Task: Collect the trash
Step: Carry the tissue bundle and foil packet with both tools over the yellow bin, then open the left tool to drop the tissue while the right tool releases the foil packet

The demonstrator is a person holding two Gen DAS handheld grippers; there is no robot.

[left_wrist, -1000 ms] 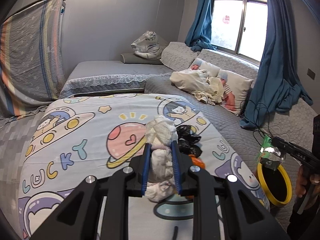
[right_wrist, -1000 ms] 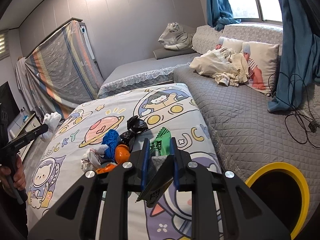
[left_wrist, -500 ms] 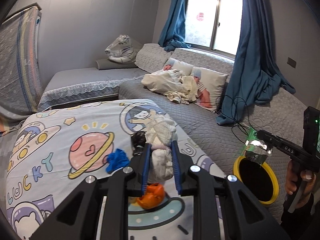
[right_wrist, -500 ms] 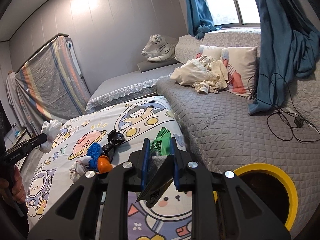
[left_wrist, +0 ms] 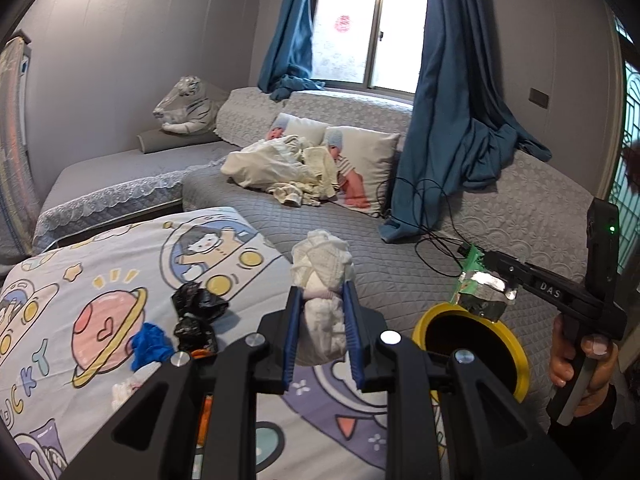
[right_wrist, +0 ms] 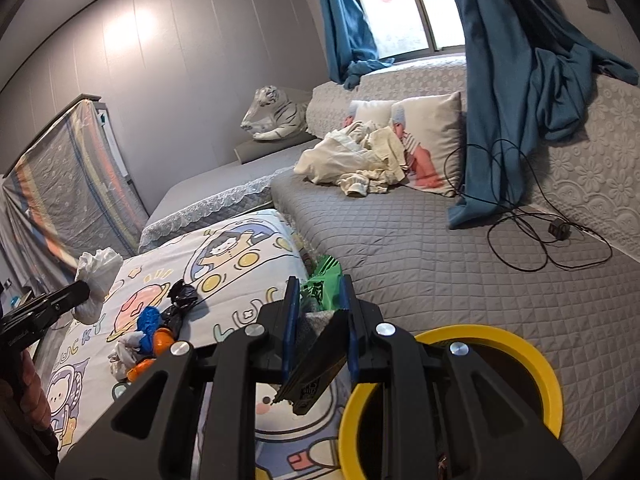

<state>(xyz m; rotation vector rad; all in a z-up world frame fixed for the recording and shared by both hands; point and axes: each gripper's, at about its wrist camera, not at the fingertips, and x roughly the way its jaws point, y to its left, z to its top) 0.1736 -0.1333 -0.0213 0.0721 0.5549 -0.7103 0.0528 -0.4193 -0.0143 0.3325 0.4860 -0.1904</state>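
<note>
Left gripper (left_wrist: pixel 323 312) clamped on white crumpled tissue wad (left_wrist: pixel 322 276) above cartoon blanket (left_wrist: pixel 100 280), right gripper (right_wrist: pixel 319 312) clamped on green snack wrapper (right_wrist: pixel 322 294) just beside yellow-rimmed bin (right_wrist: pixel 516 346), remaining trash pile (right_wrist: pixel 152 336) lying on blanket.

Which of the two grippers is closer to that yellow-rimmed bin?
Right. The right gripper, clamping a green wrapper, hangs just over the bin's rim; the left gripper with its tissue wad is across the blanket.

Bin (right_wrist: pixel 552 384) right of blanket (right_wrist: pixel 240 240); trash pile (right_wrist: pixel 156 328) on blanket.
</note>
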